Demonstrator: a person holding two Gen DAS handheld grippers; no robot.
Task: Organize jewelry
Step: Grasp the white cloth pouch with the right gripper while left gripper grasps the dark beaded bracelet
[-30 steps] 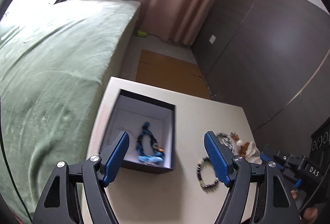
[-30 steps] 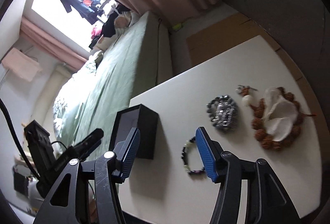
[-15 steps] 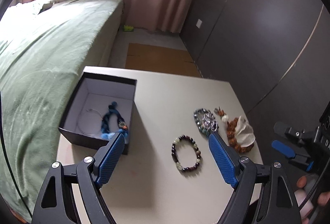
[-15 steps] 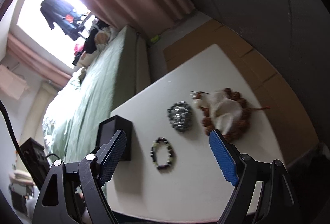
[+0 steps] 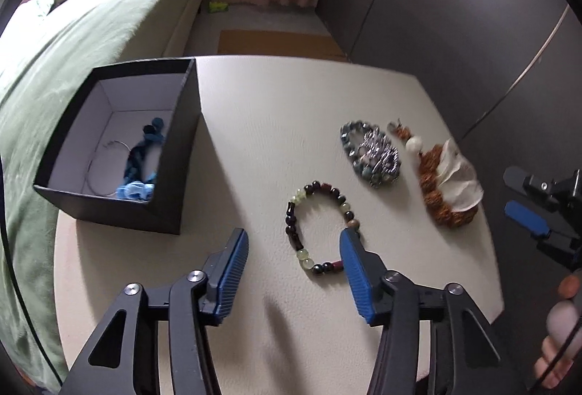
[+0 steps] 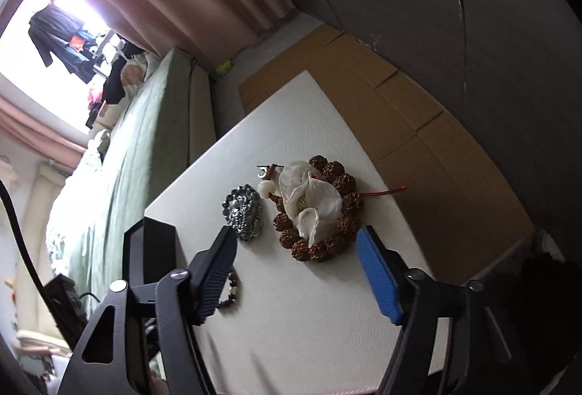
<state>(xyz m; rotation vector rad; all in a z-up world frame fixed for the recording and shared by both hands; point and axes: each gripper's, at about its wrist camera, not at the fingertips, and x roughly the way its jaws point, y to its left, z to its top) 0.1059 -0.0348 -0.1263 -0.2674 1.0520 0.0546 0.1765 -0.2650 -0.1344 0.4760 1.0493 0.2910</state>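
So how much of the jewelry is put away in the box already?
Some of it. The black box already holds a blue braided bracelet and a thin wire hoop. Nothing is in hand: the left gripper is open at the beaded bracelet, the right gripper open near the brown seed bracelet. Those and the silver bracelet are left on the table.

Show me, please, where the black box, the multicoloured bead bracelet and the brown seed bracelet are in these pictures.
black box (image 5: 171, 173), left wrist view, on its dark right outer wall.
multicoloured bead bracelet (image 5: 294, 235), left wrist view, on its left bead strand.
brown seed bracelet (image 6: 323, 247), right wrist view, on its near seeds.
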